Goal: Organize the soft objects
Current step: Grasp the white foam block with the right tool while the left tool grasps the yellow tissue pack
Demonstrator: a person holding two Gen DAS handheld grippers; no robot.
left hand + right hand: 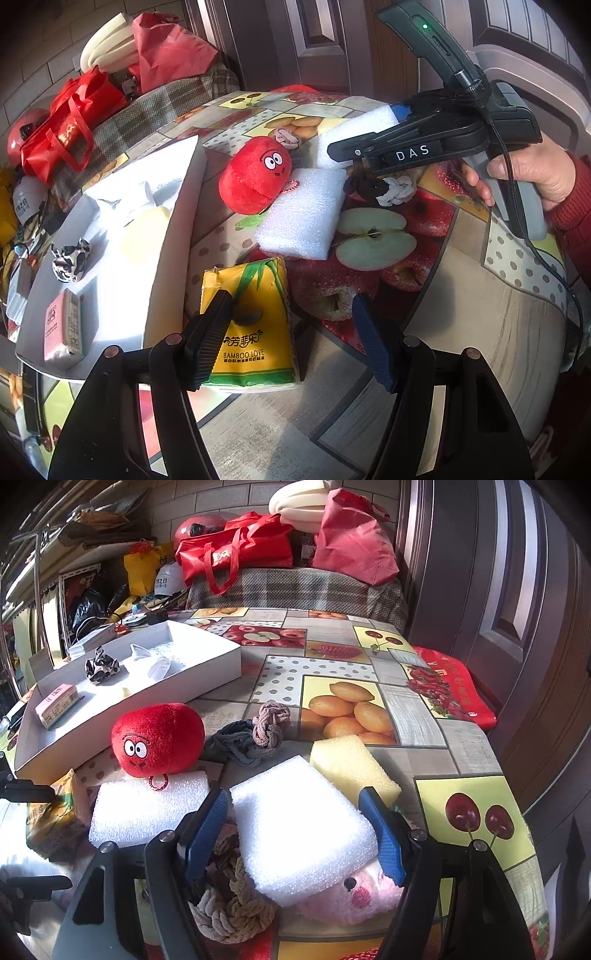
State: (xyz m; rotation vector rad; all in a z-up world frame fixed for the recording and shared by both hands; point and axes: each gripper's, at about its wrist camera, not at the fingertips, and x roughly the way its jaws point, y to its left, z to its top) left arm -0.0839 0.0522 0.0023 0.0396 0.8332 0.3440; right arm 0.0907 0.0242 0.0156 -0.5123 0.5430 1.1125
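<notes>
My left gripper [291,332] is open over a yellow tissue pack [251,325], its left finger on the pack's top. My right gripper [299,830] is open with a white foam block [299,830] between its blue fingers [207,830]; it also shows in the left wrist view [354,153]. A red plush [159,738] leans on a second white foam block [147,812]. A yellow sponge [351,764], knotted cloth ropes [255,734] and a pink plush [351,897] lie close by. The white box [207,672] holds a cow-print scrunchie [101,666] and a pink pack [57,703].
The table has a fruit-print cloth [332,657]. Red bags [236,550] and rolled foam [299,506] sit on a plaid-covered surface behind it. A dark door [480,572] stands to the right. Clutter [96,598] fills the far left.
</notes>
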